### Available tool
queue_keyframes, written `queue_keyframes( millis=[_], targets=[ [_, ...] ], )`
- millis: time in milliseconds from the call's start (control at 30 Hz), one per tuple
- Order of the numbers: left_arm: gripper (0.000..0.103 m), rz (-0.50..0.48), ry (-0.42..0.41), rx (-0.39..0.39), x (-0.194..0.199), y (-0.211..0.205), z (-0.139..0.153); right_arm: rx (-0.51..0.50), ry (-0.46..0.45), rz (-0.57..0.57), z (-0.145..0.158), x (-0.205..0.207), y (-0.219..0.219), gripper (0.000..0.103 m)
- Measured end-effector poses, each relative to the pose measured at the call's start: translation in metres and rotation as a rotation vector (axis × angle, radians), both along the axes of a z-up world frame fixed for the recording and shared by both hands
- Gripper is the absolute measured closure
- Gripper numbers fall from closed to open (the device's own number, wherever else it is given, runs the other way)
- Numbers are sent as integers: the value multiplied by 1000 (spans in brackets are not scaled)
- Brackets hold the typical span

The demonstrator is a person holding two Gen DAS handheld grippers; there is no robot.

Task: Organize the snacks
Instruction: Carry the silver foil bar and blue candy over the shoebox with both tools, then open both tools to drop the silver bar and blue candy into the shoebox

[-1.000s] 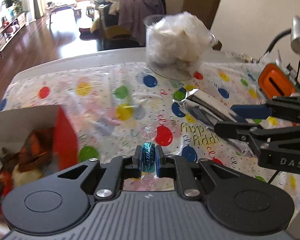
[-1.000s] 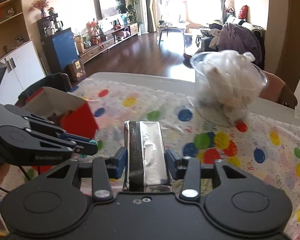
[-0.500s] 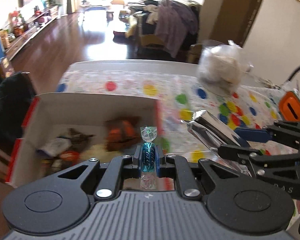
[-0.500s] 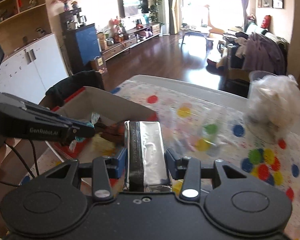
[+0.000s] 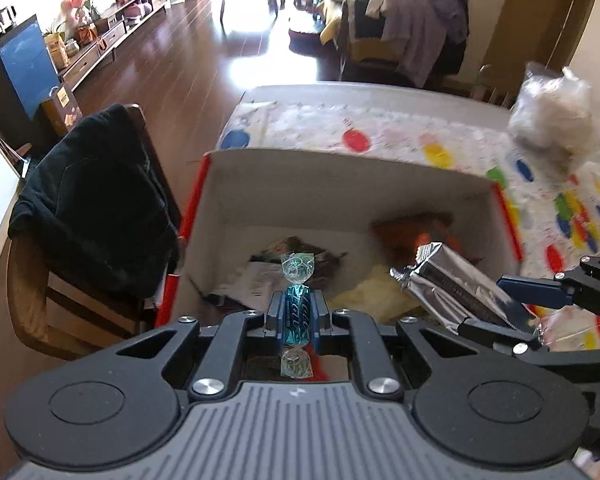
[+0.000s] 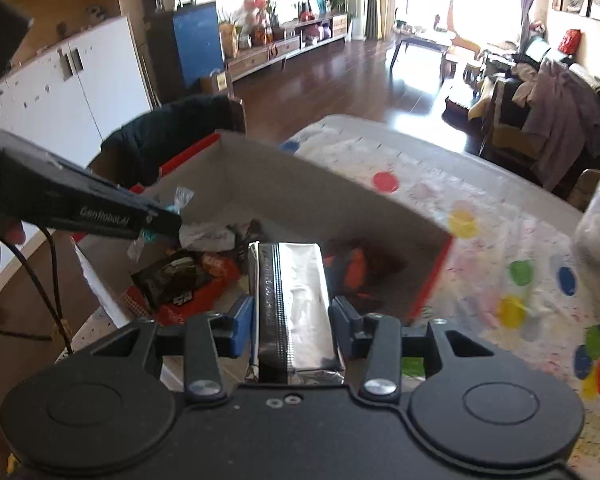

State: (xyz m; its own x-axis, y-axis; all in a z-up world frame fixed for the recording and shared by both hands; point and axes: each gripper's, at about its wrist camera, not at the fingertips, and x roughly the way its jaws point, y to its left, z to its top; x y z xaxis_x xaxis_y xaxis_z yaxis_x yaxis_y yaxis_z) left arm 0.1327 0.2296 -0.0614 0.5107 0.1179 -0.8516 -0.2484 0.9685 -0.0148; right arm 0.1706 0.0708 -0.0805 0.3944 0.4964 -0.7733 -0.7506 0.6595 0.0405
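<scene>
Candy, twist-wrapped, light, crushable, nipped at midbody by left gripper over box; silver pouch, slick, apparently soft, clamped across its width by right gripper above box's near edge.

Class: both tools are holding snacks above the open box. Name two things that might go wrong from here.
1. The right tool holds the silver packet near the box's red corner; released there, it might land outside.
2. The left tool with its blue candy sits close beside; they might collide.
</scene>
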Motion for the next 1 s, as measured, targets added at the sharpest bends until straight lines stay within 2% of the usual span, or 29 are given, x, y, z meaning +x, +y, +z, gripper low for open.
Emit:
queue_keyframes(
  millis=[233,467,700,833,933,1000],
  targets=[
    [91,-26,39,14,4,6,-19,-45,15,-2,-23,0,18,61],
    [91,-43,79,20,3,3,-34,-38,39,-15,-27,-1,19,59],
    [90,-47,69,18,-6,2,-34,8,40,-34,-17,-8,9,41],
    [89,-40,51,11,-13,3,-29,45,29,-44,-4,-13,-3,39],
    [82,-38,31,4,-18,1,-22,75,19,-60,6,-16,-14,30],
    [75,-38,11,3,-23,0,-17,97,14,-71,13,-16,-21,29]
  ],
)
